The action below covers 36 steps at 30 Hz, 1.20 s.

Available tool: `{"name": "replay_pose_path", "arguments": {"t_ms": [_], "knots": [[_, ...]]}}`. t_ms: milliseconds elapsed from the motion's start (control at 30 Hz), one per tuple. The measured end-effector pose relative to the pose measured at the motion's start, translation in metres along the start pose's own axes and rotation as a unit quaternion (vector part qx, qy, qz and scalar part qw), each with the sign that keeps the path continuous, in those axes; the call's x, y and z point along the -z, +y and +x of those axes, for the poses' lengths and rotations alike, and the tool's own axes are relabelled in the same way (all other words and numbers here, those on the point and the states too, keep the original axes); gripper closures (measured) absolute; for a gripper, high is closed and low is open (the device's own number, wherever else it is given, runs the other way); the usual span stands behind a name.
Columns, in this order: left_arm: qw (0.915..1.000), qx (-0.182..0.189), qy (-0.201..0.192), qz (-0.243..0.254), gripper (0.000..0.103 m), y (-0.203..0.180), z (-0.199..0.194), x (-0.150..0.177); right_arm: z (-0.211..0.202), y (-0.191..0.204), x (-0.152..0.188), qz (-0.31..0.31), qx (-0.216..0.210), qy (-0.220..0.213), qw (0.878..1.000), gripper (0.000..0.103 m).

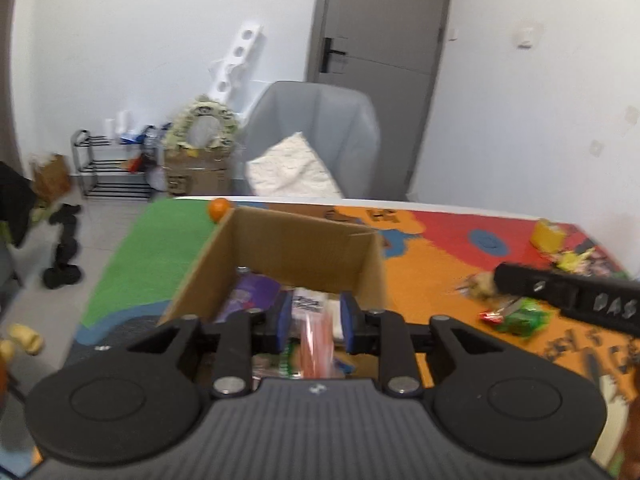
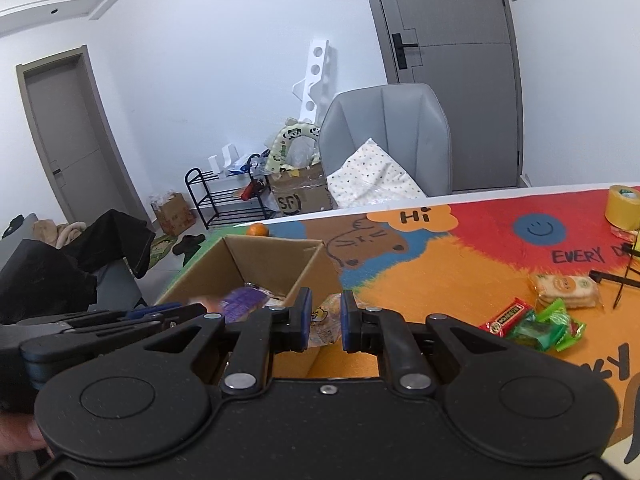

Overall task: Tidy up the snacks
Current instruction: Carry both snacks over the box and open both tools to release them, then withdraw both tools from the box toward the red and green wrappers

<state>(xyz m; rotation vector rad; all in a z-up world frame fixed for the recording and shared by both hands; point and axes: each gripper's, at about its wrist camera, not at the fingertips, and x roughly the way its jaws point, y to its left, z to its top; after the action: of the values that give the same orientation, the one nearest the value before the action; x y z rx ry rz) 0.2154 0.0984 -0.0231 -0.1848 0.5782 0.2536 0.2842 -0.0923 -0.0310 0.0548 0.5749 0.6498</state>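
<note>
An open cardboard box (image 1: 296, 240) stands on the colourful table mat (image 1: 432, 264) and holds several snack packets, one of them purple (image 1: 252, 294). My left gripper (image 1: 317, 318) hangs over the box. Its blue pads stand a little apart, and a blurred orange-red packet (image 1: 316, 344) lies between and below them, clear of both pads. My right gripper (image 2: 325, 314) is just right of the box (image 2: 276, 256), shut on a pale yellowish snack packet (image 2: 324, 322). More loose snacks lie to the right: green and red sweets (image 2: 536, 324) and a pack of crackers (image 2: 568, 290).
An orange (image 2: 258, 230) sits behind the box at the table's far edge. A yellow tape roll (image 2: 624, 208) stands at the far right, with a black wire stand (image 2: 616, 280) near it. A grey chair (image 2: 384, 140) with a cushion is beyond the table.
</note>
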Motion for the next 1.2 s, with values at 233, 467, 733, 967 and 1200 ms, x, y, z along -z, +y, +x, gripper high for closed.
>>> {"name": "replay_pose_path", "arguments": {"t_ms": [233,467,733,967,1200], "knots": [[0.9994,0.013,0.012,-0.030,0.067,0.019,0.001,0.002,0.002,0.016,-0.010,-0.011,-0.012,-0.009,1.000,0.090],[0.9988,0.014,0.008,-0.047,0.045,0.038,-0.007,0.004,0.015,0.033,-0.015,-0.014,-0.033,-0.005,0.999,0.090],[0.9979,0.007,0.009,-0.063,0.034,0.056,-0.010,0.005,0.027,0.044,-0.019,0.004,-0.054,-0.012,0.998,0.071],[0.9977,0.004,0.005,-0.067,0.022,0.056,-0.009,0.008,0.024,0.032,-0.008,0.020,-0.039,-0.007,0.999,0.045],[0.9984,0.020,0.010,-0.052,0.016,0.040,-0.008,0.009,0.014,0.013,0.006,0.031,-0.019,-0.001,0.999,0.029]]}}
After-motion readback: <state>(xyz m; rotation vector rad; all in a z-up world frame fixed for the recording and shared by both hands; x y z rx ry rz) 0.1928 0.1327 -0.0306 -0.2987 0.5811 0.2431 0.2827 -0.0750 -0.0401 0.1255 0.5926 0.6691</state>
